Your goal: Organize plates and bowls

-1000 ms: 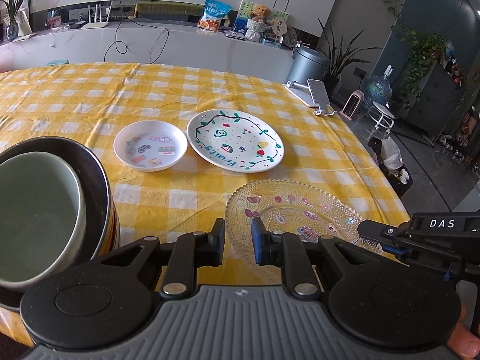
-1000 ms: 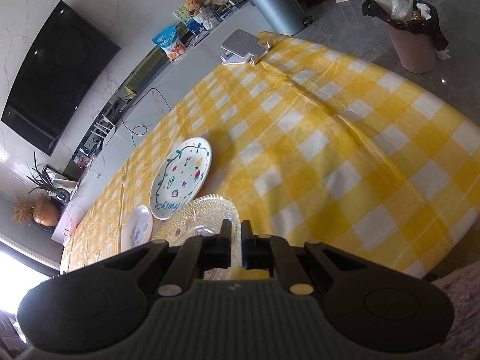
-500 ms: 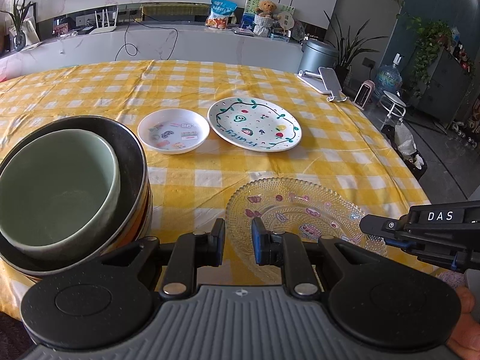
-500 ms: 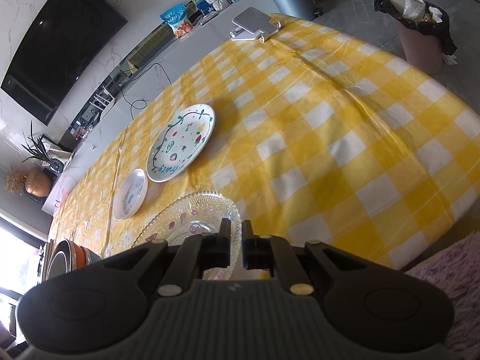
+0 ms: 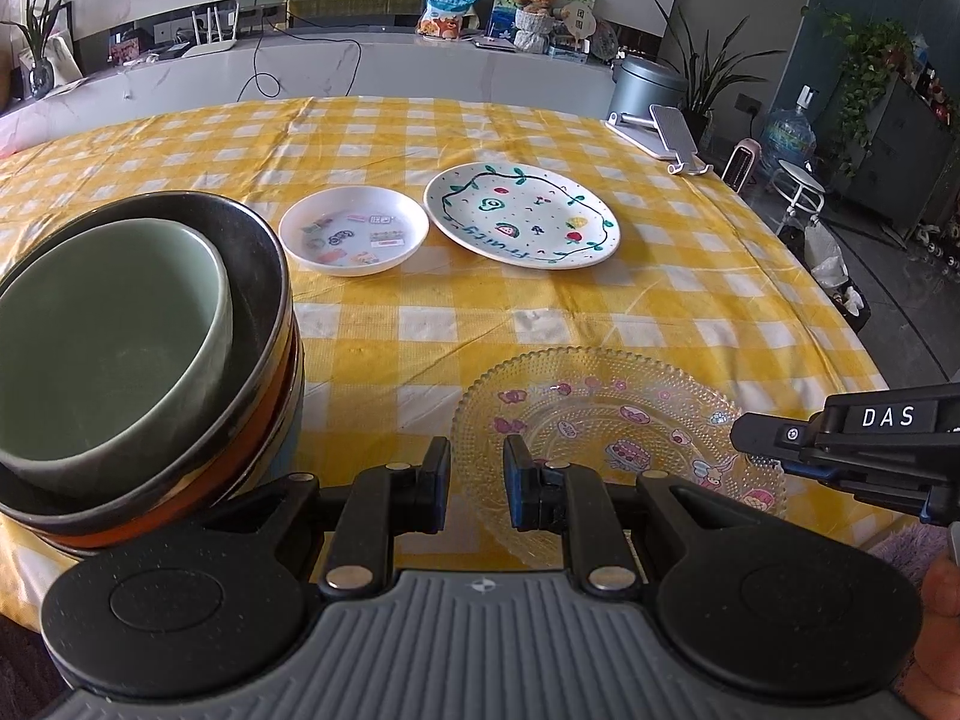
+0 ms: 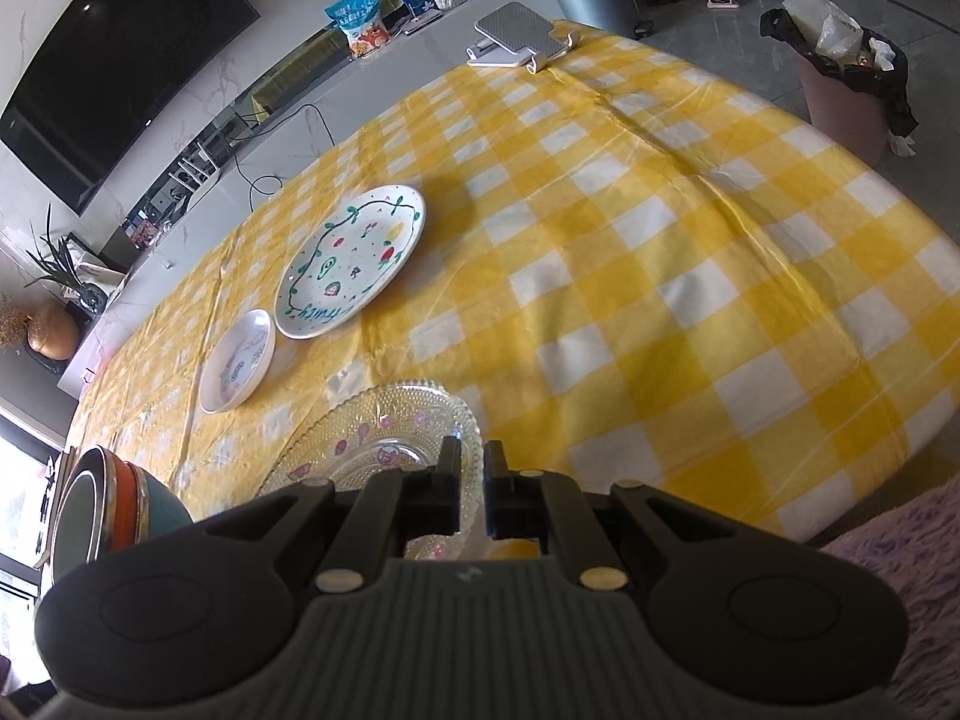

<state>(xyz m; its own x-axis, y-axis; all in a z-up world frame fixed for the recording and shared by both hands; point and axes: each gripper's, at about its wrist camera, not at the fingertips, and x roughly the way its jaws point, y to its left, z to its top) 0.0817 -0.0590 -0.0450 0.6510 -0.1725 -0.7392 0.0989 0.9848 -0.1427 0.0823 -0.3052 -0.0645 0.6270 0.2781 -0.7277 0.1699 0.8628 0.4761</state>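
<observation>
A clear glass plate (image 5: 618,432) with pink stickers lies near the table's front edge. My right gripper (image 6: 472,462) is shut on its right rim; in the left wrist view it (image 5: 744,426) reaches in from the right. The plate also shows in the right wrist view (image 6: 372,438). My left gripper (image 5: 477,468) hovers at the plate's near-left rim, jaws slightly apart and empty. A stack of bowls (image 5: 138,348), green one on top, stands at the left. A small white plate (image 5: 354,231) and a painted fruit plate (image 5: 522,213) lie further back.
The table (image 5: 690,300) has a yellow checked cloth. A phone stand (image 5: 672,138) sits at its far right corner. A bin with a bag (image 6: 840,78) stands on the floor beyond the right edge. A counter runs behind the table.
Both wrist views have risen and pulled back a little, showing more of the bowl stack. The right gripper stays shut on the glass plate's rim.
</observation>
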